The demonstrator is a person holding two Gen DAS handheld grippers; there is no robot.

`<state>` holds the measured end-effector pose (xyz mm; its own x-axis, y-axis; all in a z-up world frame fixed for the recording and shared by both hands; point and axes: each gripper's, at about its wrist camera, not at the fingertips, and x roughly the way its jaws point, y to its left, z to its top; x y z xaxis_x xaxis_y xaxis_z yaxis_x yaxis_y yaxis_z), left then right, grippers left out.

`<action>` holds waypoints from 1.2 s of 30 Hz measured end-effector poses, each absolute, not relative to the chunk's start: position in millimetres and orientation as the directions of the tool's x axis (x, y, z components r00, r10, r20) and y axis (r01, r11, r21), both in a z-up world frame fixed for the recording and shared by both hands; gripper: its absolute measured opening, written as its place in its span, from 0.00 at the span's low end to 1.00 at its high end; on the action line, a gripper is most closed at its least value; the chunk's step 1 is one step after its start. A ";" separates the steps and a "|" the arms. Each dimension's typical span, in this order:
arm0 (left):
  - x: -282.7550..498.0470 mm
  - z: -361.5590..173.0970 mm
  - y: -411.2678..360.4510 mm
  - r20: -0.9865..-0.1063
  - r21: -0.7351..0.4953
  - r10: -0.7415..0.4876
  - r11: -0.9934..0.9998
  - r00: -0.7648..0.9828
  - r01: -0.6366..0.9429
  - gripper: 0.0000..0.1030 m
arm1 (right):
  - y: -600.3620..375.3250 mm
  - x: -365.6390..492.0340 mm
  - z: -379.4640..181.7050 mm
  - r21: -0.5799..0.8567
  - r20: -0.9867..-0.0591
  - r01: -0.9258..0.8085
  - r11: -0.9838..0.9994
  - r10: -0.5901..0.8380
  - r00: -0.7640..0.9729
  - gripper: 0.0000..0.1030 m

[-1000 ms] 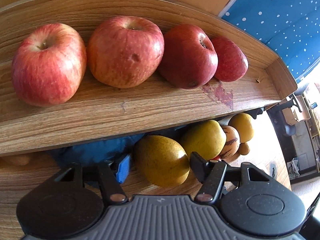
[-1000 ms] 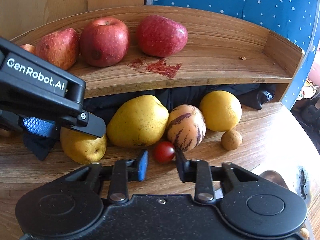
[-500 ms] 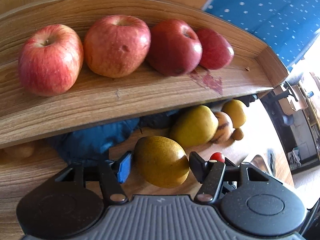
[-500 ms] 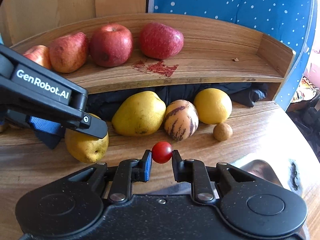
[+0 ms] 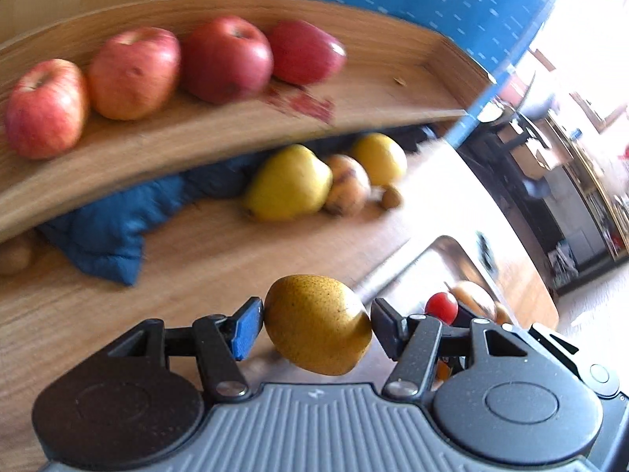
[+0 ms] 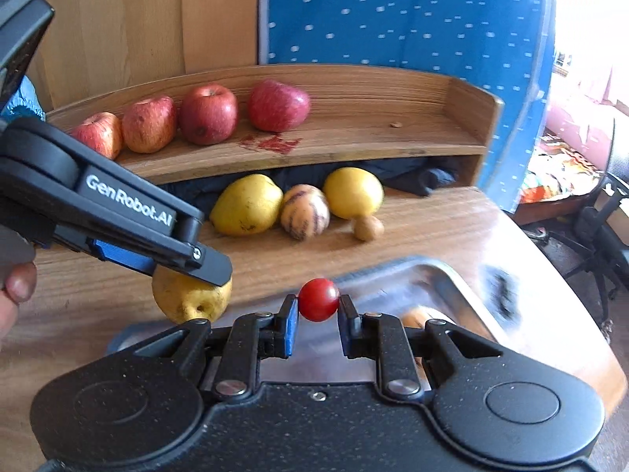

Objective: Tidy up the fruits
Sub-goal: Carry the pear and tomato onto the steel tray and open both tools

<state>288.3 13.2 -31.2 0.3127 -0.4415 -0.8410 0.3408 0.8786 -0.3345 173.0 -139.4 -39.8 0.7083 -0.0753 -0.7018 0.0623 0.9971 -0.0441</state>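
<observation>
Carrying two fruits off the table at once, both bound, I judge, for the metal tray (image 6: 444, 275).

Wooden shelf (image 6: 354, 145) holds four apples (image 6: 208, 114) in a row; beneath it on the table (image 6: 78, 314) sit a big yellow pear, a striped fruit, a yellow round one, a small brown one. My left gripper (image 5: 314, 324) is clamped across the speckled pear (image 5: 318, 322), long axis running pad to pad, lifted clear of the wood. My right gripper (image 6: 317, 314) is closed down narrow on the cherry tomato (image 6: 318, 299), directly over the tray's near part. The tray lies to the pear's right and slightly ahead, so my right hand is nearer; the left must swing rightward. Something orange already lies in the tray.
</observation>
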 end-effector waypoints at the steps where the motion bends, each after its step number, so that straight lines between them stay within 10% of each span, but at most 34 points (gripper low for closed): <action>1: 283.4 -31.5 8.3 -0.842 -0.336 -0.447 0.873 0.303 0.354 0.62 | -142.4 166.1 -38.6 -0.044 -0.702 0.073 0.996 -0.083 0.707 0.22; 27: 212.8 -43.7 -47.9 -0.869 -0.279 -0.440 0.812 0.224 0.513 0.63 | -185.4 97.2 -78.0 -0.073 -0.798 0.177 0.981 -0.164 0.580 0.23; 36: 204.0 -41.3 -41.5 -0.879 -0.264 -0.412 0.840 0.241 0.474 0.75 | -184.2 86.8 -72.9 -0.063 -0.790 0.126 0.990 -0.127 0.600 0.41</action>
<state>204.0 -41.5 -41.3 0.2410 -0.4123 -0.8786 0.4736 0.8401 -0.2644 86.8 -184.2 -72.9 0.6004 -0.1272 -0.7895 0.1265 0.9899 -0.0634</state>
